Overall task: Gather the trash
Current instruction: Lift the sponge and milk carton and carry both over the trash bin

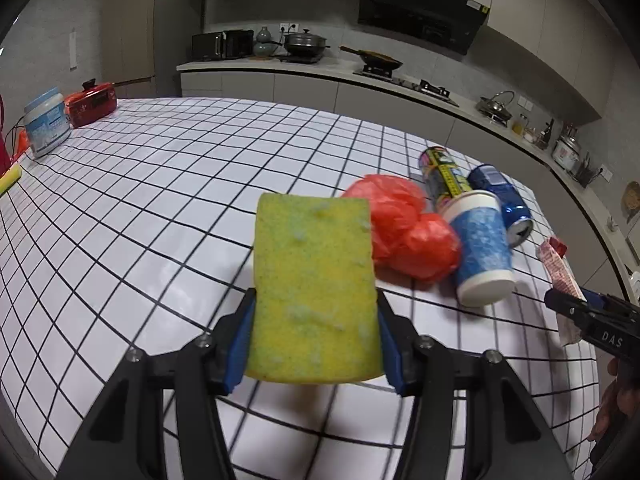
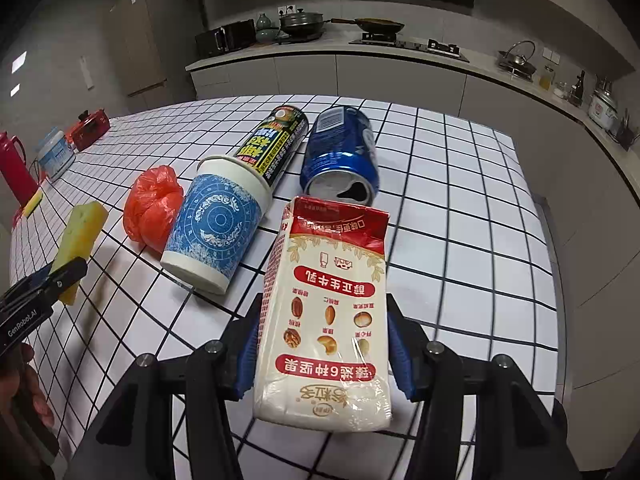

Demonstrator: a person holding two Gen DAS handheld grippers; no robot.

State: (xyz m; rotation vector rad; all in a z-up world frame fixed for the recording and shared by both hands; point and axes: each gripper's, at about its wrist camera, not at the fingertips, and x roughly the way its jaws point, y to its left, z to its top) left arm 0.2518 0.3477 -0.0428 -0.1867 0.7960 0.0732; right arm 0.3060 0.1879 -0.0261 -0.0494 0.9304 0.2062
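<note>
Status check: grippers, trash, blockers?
Left gripper shut on sponge. Right gripper shut on carton. Cup, bag, two cans on table. No blockers.

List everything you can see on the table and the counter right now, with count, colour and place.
sponge: 1, yellow-green, in left gripper
milk carton: 1, cream and red, in right gripper
paper cup: 1, blue and white, on its side on table
plastic bag: 1, red, left of cup
blue can: 1, lying, opened
black-yellow can: 1, lying behind cup
tub: 1, white-blue, table's far left
wok: 1, dark, on stove
left gripper: 1, black, blue pads
right gripper: 1, same
</note>
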